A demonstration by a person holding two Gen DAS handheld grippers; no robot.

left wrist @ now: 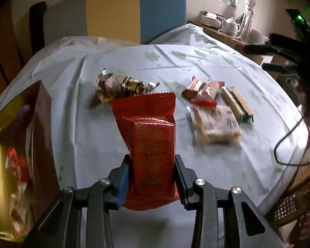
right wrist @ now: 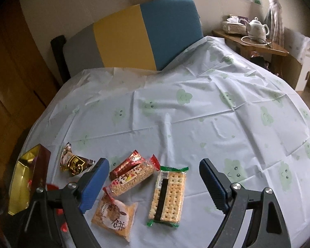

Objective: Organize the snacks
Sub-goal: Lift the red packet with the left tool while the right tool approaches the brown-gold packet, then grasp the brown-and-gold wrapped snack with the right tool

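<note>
My left gripper (left wrist: 152, 172) is shut on a red foil snack packet (left wrist: 150, 144) and holds it above the table. A dark red box with a gold lining (left wrist: 18, 144) stands at the left with snacks inside; it also shows in the right wrist view (right wrist: 26, 177). On the cloth lie a brown-gold packet (left wrist: 122, 86), red packets (left wrist: 202, 92), a cracker pack (left wrist: 236, 103) and a round biscuit pack (left wrist: 215, 125). My right gripper (right wrist: 154, 165) is open and empty above the cracker pack (right wrist: 168, 196), the biscuit pack (right wrist: 114, 216) and the red packets (right wrist: 132, 171).
A pale blue cloth with green prints covers the round table (right wrist: 196, 119). A grey, yellow and blue chair back (right wrist: 134, 35) stands behind. A side table holds a white teapot (right wrist: 258, 28). A wicker chair (left wrist: 297, 194) is at the right.
</note>
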